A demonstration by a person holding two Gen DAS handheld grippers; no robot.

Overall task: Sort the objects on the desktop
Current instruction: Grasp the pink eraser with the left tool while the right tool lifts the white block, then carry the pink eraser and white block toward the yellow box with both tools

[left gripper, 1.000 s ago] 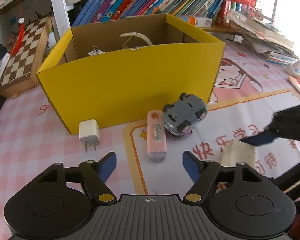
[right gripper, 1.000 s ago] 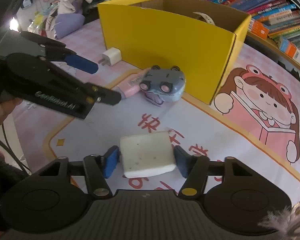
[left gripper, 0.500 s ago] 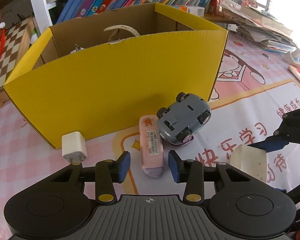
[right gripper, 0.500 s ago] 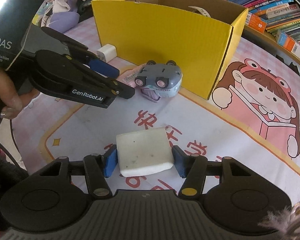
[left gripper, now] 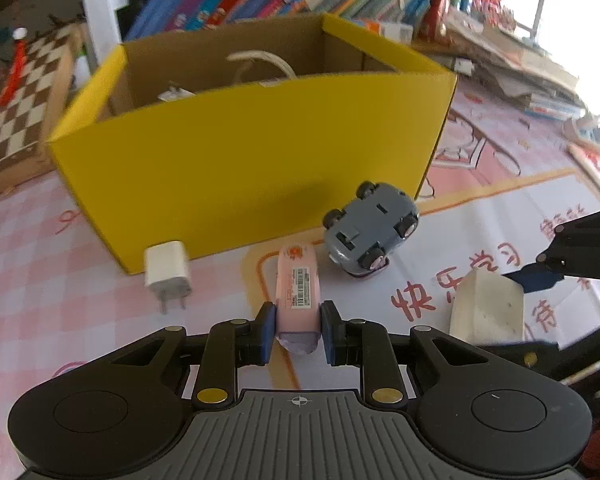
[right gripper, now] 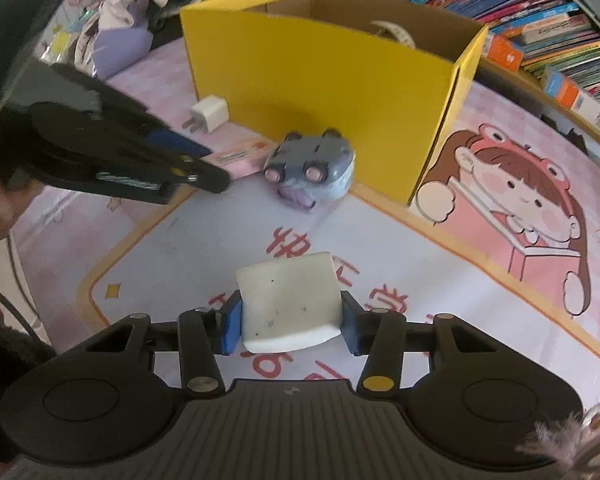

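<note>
Pink eraser (left gripper: 298, 300) clamped in left jaws — white block (right gripper: 288, 300) gripped in right jaws.

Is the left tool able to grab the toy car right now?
Probably not yet. The left tool is already shut on the pink eraser, so it is full. The car lies upside down just beyond, with nothing covering it.
</note>
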